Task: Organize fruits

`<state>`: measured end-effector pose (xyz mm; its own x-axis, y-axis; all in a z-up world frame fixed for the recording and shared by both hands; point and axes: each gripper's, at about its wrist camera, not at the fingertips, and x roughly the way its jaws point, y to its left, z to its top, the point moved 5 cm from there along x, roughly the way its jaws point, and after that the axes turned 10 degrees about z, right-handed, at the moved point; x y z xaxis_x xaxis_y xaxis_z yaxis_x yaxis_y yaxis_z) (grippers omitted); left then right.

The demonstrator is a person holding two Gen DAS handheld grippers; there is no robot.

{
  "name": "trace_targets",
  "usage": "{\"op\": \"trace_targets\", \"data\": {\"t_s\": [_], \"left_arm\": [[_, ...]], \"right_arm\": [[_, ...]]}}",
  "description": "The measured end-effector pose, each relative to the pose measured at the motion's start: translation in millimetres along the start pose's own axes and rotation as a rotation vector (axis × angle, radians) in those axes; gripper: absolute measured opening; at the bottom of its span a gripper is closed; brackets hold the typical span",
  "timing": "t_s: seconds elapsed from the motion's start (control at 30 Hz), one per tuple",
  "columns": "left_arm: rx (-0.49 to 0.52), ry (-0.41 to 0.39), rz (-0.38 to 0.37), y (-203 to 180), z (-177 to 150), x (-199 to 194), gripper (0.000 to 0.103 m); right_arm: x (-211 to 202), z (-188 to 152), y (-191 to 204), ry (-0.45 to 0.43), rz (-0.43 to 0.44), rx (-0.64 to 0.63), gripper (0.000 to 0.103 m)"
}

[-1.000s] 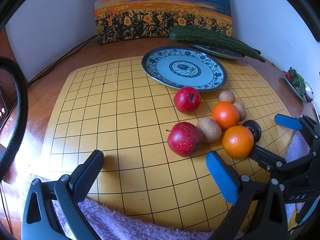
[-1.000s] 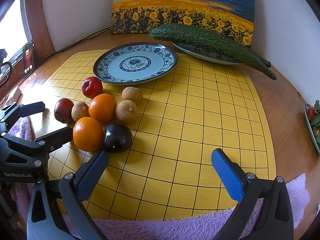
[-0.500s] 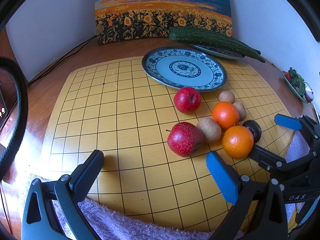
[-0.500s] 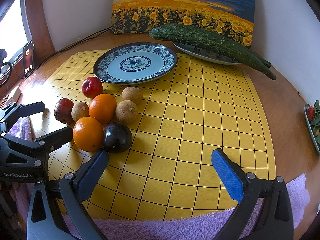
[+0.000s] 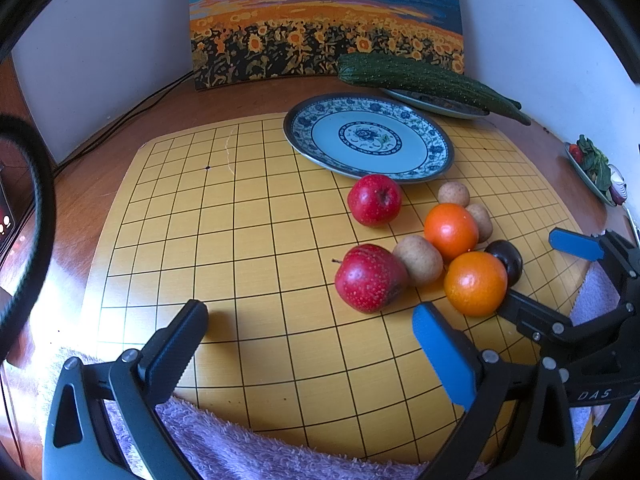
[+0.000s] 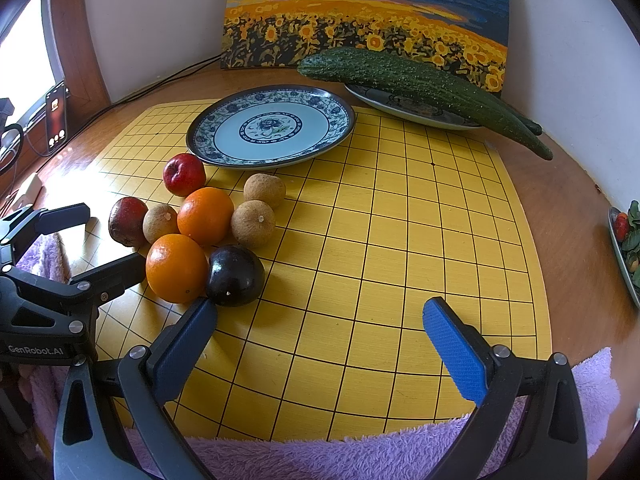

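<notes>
While "GenRobot.AI" reads on my left gripper and "DAS" on my right gripper, both hang spread wide and empty over a yellow Go board on a wooden table. Ahead of my left fingers lie two red apples, with brown round fruits and two oranges toward the blue fingertip side. A dark plum sits just beyond my right gripper's left finger. Farther ahead stands an empty blue-and-white plate; behind it, cucumbers rest on a second plate before a sunflower painting. Purple towel lies beneath my fingers.
</notes>
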<state>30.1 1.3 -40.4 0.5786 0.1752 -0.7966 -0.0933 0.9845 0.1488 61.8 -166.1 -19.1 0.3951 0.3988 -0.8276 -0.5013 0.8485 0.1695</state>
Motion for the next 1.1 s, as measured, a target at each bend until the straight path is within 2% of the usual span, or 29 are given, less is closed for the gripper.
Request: {"op": "trace_targets", "data": {"t_s": [0.57, 0.63, 0.87, 0.93, 1.1], "left_arm": [[0.000, 0.002, -0.001, 2, -1, -1, 0.103], [0.000, 0.002, 0.004, 1, -1, -3, 0.102], [0.005, -0.019, -0.010, -3, 3, -7, 0.084], [0.005, -0.022, -0.016, -3, 4, -6, 0.082], [-0.003, -0.027, -0.029, -3, 6, -6, 0.075]], "right_arm": [[0, -1, 0, -0.001, 0.002, -0.003, 0.103], [-1, -1, 2, -0.003, 0.008, -0.011, 0.097], [-4, 3, 19, -0.019, 0.036, -0.046, 0.075], [-3, 4, 22, -0.023, 0.045, -0.056, 0.065], [-4, 6, 29, -0.028, 0.065, -0.078, 0.050]]}}
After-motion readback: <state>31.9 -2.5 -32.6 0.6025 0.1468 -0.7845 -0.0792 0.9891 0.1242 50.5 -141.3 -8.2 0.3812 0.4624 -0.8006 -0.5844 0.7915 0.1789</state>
